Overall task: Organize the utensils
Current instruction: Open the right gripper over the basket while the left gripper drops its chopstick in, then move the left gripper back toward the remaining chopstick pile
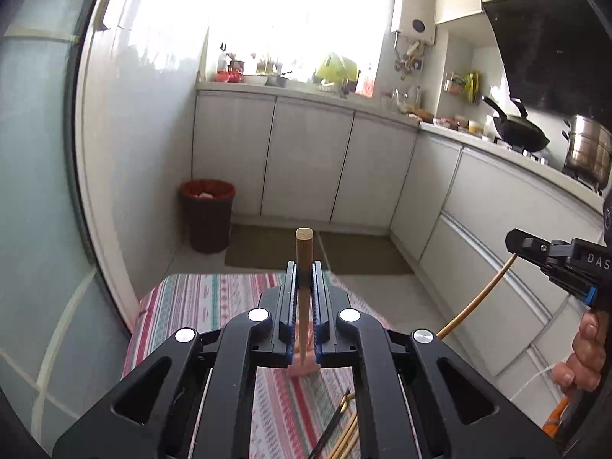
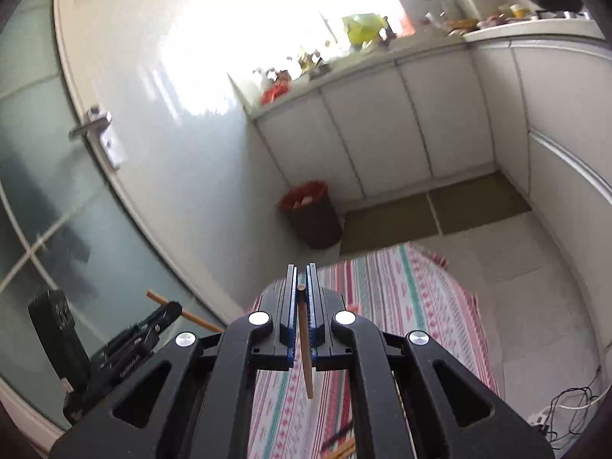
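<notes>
My left gripper is shut on a thick wooden handle that stands up between its jaws; its pink lower end shows below them, above the striped cloth. My right gripper is shut on a thin wooden chopstick that hangs down over the striped cloth. In the left wrist view the right gripper holds that chopstick at the right. In the right wrist view the left gripper holds the handle at the lower left. Several chopsticks lie on the cloth.
A dark bin with a red bag stands on the floor by the white cabinets. A wok and a steel pot sit on the counter at right. A glass door is at left. Cables lie on the floor.
</notes>
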`<state>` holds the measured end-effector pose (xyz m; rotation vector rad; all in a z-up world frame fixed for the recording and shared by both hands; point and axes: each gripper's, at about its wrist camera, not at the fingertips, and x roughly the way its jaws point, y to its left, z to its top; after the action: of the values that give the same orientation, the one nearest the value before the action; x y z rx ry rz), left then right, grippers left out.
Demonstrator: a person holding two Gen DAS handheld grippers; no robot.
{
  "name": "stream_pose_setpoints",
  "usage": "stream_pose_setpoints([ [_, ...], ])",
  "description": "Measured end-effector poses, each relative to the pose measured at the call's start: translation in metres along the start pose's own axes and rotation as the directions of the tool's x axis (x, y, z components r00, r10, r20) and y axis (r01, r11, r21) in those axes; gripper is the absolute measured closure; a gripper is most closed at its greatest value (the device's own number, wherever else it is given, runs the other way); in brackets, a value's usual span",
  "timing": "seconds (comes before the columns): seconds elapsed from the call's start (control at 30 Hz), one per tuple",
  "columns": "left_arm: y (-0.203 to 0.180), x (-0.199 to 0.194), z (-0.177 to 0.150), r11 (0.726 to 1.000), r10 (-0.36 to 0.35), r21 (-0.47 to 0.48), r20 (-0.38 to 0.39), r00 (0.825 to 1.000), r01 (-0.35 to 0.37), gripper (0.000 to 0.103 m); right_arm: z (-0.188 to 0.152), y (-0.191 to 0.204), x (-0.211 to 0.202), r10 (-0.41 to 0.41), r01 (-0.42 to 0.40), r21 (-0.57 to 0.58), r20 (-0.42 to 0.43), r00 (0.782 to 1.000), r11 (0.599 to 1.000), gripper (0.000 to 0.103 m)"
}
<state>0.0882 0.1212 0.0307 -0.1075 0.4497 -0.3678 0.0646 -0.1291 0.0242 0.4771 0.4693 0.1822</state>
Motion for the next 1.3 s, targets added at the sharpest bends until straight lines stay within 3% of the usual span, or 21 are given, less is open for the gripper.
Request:
stream_pose_setpoints([
  [0.2, -0.007, 0.054, 0.011, 0.999, 0.024, -0.038, 0.002, 1.000, -0.024, 0.097, 0.016, -0.017, 0.026, -0.047, 0.044, 0.028, 0.100, 0.994, 0.999, 0.098],
  [0.4, -0.002, 0.120, -0.009, 0.998, 0.022, -0.058, -0.068, 0.997, -0.026, 0.096, 0.013, -0.028, 0.065, -0.079, 0.076, 0.026, 0.101, 0.992, 0.997, 0.098],
  [0.47, 0.005, 0.133, -0.016, 0.996, 0.002, -0.086, -0.098, 0.995, -0.011, 0.088, 0.010, -0.028, 0.077, -0.101, 0.100, 0.011, 0.100, 0.990, 0.995, 0.098],
  [0.57, 0.017, 0.124, -0.012, 0.991, -0.010, -0.136, -0.062, 0.998, 0.001, 0.074, 0.006, -0.028, 0.091, -0.107, 0.107, 0.002, 0.089, 0.990, 0.994, 0.098],
  [0.67, 0.024, 0.111, -0.002, 0.987, 0.001, -0.163, -0.021, 1.000, -0.004, 0.072, 0.001, -0.024, 0.104, -0.126, 0.128, -0.017, 0.083, 0.989, 0.992, 0.098],
  [0.83, 0.030, 0.104, 0.003, 0.984, 0.018, -0.178, -0.020, 1.000, -0.021, 0.070, -0.005, -0.018, 0.122, -0.138, 0.141, -0.028, 0.077, 0.987, 0.990, 0.098],
  [1.07, 0.032, 0.103, 0.003, 0.990, 0.039, -0.133, -0.027, 0.999, -0.042, 0.069, -0.016, -0.016, 0.155, -0.118, 0.121, -0.048, 0.063, 0.991, 0.991, 0.096],
  [1.13, 0.032, 0.101, 0.003, 0.991, 0.050, -0.126, -0.022, 0.998, -0.053, 0.067, -0.020, -0.015, 0.158, -0.128, 0.131, -0.055, 0.054, 0.990, 0.990, 0.077],
  [1.17, 0.031, 0.100, 0.004, 0.991, 0.051, -0.126, -0.019, 0.999, -0.053, 0.066, -0.022, -0.016, 0.158, -0.128, 0.131, -0.049, 0.055, 0.990, 0.990, 0.063],
  [1.3, 0.028, 0.095, 0.004, 0.991, 0.053, -0.122, -0.009, 0.999, -0.054, 0.057, -0.022, -0.013, 0.152, -0.151, 0.154, -0.066, 0.046, 0.988, 0.986, 0.060],
])
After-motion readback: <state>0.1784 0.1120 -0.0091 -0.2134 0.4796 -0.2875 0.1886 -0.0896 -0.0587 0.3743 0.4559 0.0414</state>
